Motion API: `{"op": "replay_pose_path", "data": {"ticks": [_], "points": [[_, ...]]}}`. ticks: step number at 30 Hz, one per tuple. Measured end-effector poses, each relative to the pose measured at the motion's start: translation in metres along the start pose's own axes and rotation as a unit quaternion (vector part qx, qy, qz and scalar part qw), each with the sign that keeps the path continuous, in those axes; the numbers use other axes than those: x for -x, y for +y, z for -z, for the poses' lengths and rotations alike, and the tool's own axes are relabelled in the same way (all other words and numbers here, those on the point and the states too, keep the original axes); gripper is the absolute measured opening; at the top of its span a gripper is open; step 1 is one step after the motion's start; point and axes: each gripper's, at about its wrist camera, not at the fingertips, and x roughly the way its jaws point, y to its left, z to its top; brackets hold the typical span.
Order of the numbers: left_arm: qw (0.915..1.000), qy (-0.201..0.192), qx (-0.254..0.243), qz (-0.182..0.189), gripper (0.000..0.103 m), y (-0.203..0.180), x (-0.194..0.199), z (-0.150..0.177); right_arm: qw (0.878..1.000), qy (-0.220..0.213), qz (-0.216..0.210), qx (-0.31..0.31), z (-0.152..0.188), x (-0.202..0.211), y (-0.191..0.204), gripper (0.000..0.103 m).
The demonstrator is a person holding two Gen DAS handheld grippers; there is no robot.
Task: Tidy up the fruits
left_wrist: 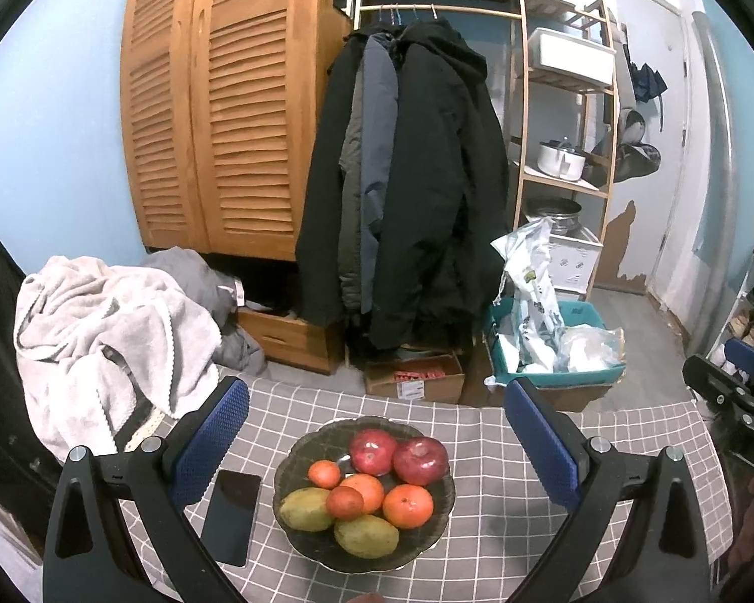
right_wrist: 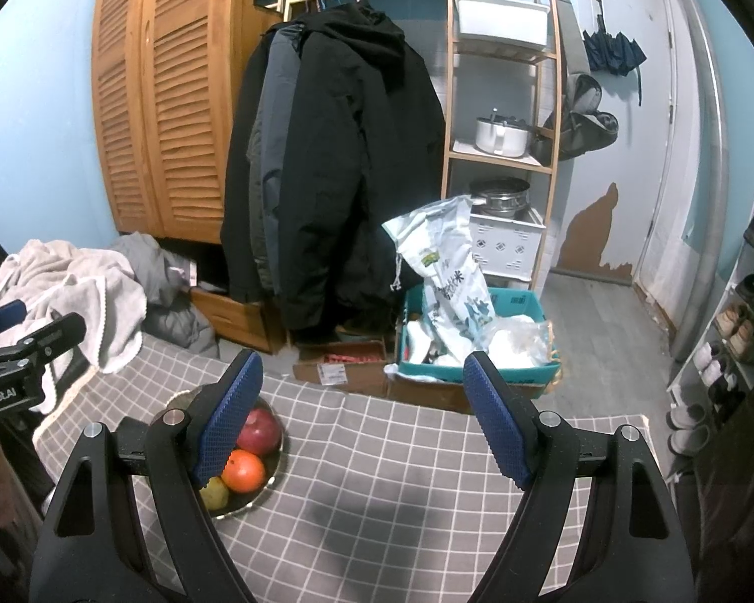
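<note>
A dark glass bowl (left_wrist: 296, 540) sits on the grey checked tablecloth (left_wrist: 502, 527) and holds two red apples (left_wrist: 419, 460), several oranges (left_wrist: 408, 505) and two green mangoes (left_wrist: 366, 535). My left gripper (left_wrist: 377, 402) hovers over the bowl, open, with nothing between its blue pads. In the right wrist view the bowl (right_wrist: 276, 457) lies at the left, half hidden behind the left finger (right_wrist: 228, 422); one apple (right_wrist: 259, 432), one orange (right_wrist: 244, 472) and a mango (right_wrist: 213, 495) show. My right gripper (right_wrist: 364, 387) is open and empty, over bare cloth right of the bowl.
A black phone (left_wrist: 231, 515) lies on the cloth just left of the bowl. Past the table's far edge stand coats (left_wrist: 407, 176), a wooden cabinet (left_wrist: 226, 100), a cardboard box (left_wrist: 417, 377) and a teal crate of bags (left_wrist: 553, 341). Towels (left_wrist: 110, 336) pile at the left.
</note>
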Motion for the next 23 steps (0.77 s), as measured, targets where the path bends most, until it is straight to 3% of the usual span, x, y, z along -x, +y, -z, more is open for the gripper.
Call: {"op": "replay_pose_path", "data": {"ticks": [23], "points": [[1.0000,0.001,0.006,0.002,0.102,0.0039,-0.0003,-0.0028,1.000,0.000,0.000,0.000,0.0000,0.0003,0.0009,0.081]]}}
